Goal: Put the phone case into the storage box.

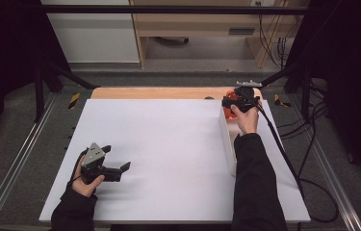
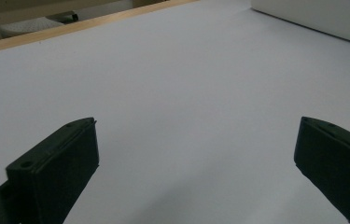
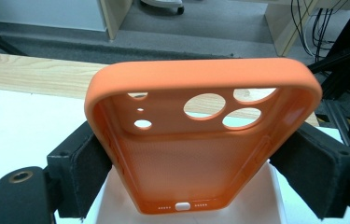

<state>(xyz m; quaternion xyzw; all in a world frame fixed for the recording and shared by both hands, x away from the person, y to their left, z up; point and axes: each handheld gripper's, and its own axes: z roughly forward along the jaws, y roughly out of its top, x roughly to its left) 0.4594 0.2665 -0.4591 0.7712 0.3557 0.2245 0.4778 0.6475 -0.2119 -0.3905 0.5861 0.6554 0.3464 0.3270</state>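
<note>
We hold one tool in each hand over the white table [image 1: 168, 159].

Left tool [image 1: 118, 160]: it sits at the near left of the table, low over the surface, pointing toward the right side. Its two black jaws stand wide apart with nothing between them. In the left gripper view the same tool [image 2: 196, 154] shows bare white table across the gap between its jaws, and a wooden strip [image 2: 70, 29] runs along the far edge of the white surface.

Right tool [image 1: 230, 102]: it is at the far right corner of the table, at the far end of a white box [image 1: 229, 144] that lies along the right side. In the right gripper view this tool [image 3: 189, 156] is clamped on an orange phone case [image 3: 196, 140]. The pads [image 3: 91, 161] press against the two long sides of the case, one on each side. The case's open inner face is turned toward the camera, the camera cut-outs are at the top, and the port opening is at the bottom. The case is lifted just above the white box [image 3: 266, 186]. In the high view, the phone case [image 1: 233, 96] appears as an orange patch beside the right hand [image 1: 247, 118].
</note>
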